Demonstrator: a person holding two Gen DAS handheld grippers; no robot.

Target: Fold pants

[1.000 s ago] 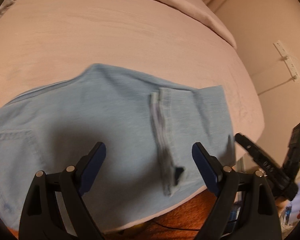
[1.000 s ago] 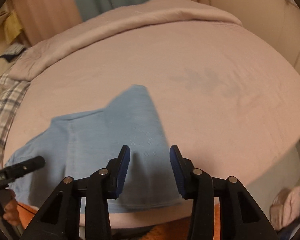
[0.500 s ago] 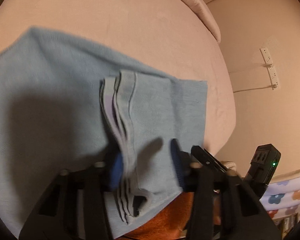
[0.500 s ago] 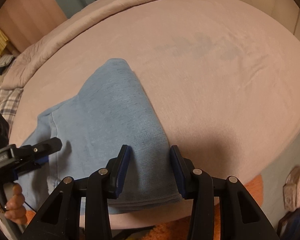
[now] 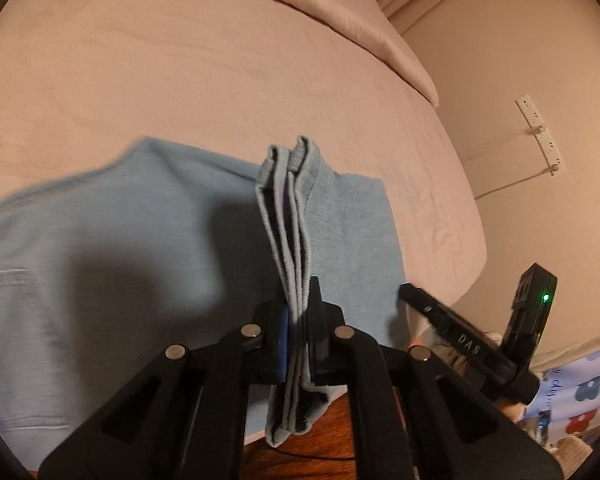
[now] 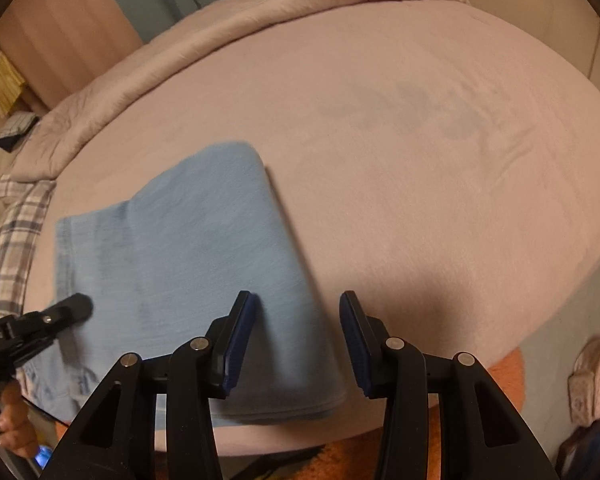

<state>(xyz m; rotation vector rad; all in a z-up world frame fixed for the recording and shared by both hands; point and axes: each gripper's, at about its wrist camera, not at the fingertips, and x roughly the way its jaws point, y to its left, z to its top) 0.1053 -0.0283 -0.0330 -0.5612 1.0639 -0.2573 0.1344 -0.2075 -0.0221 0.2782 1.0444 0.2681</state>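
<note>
Light-blue pants (image 5: 148, 240) lie folded on the pink bed (image 5: 220, 80) near its front edge. The left gripper (image 5: 298, 332) has just closed, pinching the stacked hems (image 5: 290, 216). The right gripper (image 6: 296, 344) hangs half-open over the pants' right fold, gripping nothing.

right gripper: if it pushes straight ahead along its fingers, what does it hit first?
Most likely the folded edge of the blue pants, which lies between the open fingers of the right gripper, with the pink bed cover directly beneath. Depth is unclear; it may already be near contact.
</note>
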